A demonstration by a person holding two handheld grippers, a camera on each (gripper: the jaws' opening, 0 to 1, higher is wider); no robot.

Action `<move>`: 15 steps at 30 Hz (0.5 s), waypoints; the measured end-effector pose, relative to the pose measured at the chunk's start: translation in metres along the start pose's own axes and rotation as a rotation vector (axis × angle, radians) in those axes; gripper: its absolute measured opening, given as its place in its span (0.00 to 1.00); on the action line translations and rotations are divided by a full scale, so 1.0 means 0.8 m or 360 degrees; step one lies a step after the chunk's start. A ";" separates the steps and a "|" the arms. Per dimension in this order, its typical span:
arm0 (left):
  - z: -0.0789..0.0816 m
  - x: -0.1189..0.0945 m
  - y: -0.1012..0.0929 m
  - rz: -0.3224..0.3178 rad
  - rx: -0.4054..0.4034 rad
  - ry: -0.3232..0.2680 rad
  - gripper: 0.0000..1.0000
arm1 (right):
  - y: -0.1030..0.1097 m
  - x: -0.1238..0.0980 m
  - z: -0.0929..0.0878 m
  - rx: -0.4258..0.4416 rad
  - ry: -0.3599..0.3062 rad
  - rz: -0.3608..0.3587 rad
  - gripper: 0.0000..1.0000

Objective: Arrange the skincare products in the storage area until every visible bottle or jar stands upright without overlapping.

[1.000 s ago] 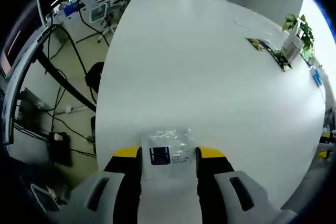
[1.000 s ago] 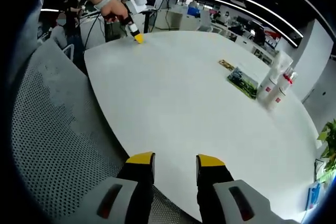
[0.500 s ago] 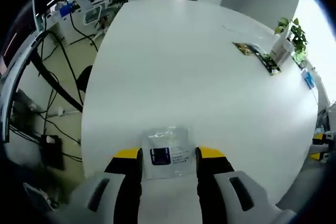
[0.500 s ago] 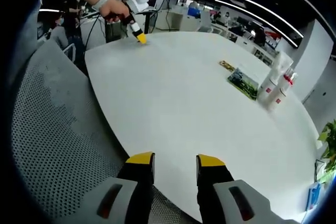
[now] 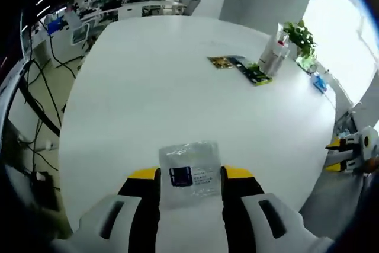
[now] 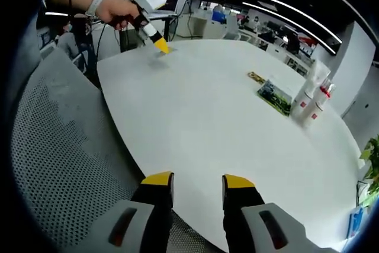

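My left gripper point(image 5: 190, 173) is shut on a clear plastic sachet point(image 5: 189, 164) with a dark purple label, held flat between the yellow-tipped jaws above the white table point(image 5: 166, 93). In the right gripper view a hand holds that left gripper point(image 6: 159, 44) over the table's far left edge. Two white skincare bottles point(image 5: 276, 50) with red caps stand upright at the far side, bottles point(image 6: 310, 98) close together. My right gripper point(image 6: 197, 181) is open with nothing between its jaws, at the near table edge; the right gripper point(image 5: 348, 151) also appears at the right rim of the left gripper view.
Green printed packets point(image 5: 253, 73) lie flat beside the bottles, packets point(image 6: 273, 95) with a smaller one point(image 6: 256, 76) next to them. A potted plant point(image 5: 299, 32) stands behind. A grey mesh chair point(image 6: 53, 164) sits left of my right gripper. Cables run over the floor point(image 5: 35, 117).
The left gripper has lifted and swung right with the sachet, bringing the bottles and packets nearer the middle of its view. The right gripper has stayed still.
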State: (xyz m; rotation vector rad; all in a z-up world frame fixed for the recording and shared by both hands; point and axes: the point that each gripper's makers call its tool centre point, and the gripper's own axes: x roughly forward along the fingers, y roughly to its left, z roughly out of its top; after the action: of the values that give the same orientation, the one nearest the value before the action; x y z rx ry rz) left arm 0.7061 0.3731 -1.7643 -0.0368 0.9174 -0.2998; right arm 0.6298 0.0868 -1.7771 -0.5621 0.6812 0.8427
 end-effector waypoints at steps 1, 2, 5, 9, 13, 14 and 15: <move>-0.002 -0.001 -0.006 -0.0013 0.0000 -0.0001 0.38 | 0.000 0.000 0.001 0.0003 -0.0006 -0.0002 0.29; -0.005 -0.004 -0.015 -0.0039 -0.0008 -0.0010 0.38 | -0.001 -0.001 0.002 0.0002 -0.0013 -0.0009 0.29; -0.006 -0.011 -0.035 -0.0071 -0.0045 -0.0064 0.38 | -0.006 -0.003 0.004 0.0007 -0.0035 -0.0035 0.29; -0.009 -0.017 -0.062 -0.0111 -0.0041 -0.0102 0.38 | -0.009 -0.003 0.002 -0.0013 -0.0025 -0.0061 0.28; -0.014 -0.027 -0.094 -0.0172 -0.0063 -0.0153 0.38 | -0.010 -0.006 0.007 -0.0015 -0.0054 -0.0069 0.28; -0.016 -0.029 -0.099 -0.0178 -0.0064 -0.0160 0.38 | -0.010 -0.006 0.007 -0.0016 -0.0058 -0.0072 0.28; -0.018 -0.031 -0.104 -0.0185 -0.0064 -0.0167 0.38 | -0.011 -0.006 0.008 -0.0016 -0.0063 -0.0074 0.28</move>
State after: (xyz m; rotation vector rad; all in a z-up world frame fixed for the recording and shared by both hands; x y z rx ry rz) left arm 0.6609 0.3015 -1.7405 -0.1422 0.8185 -0.3839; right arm 0.6367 0.0841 -1.7683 -0.5671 0.6260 0.8124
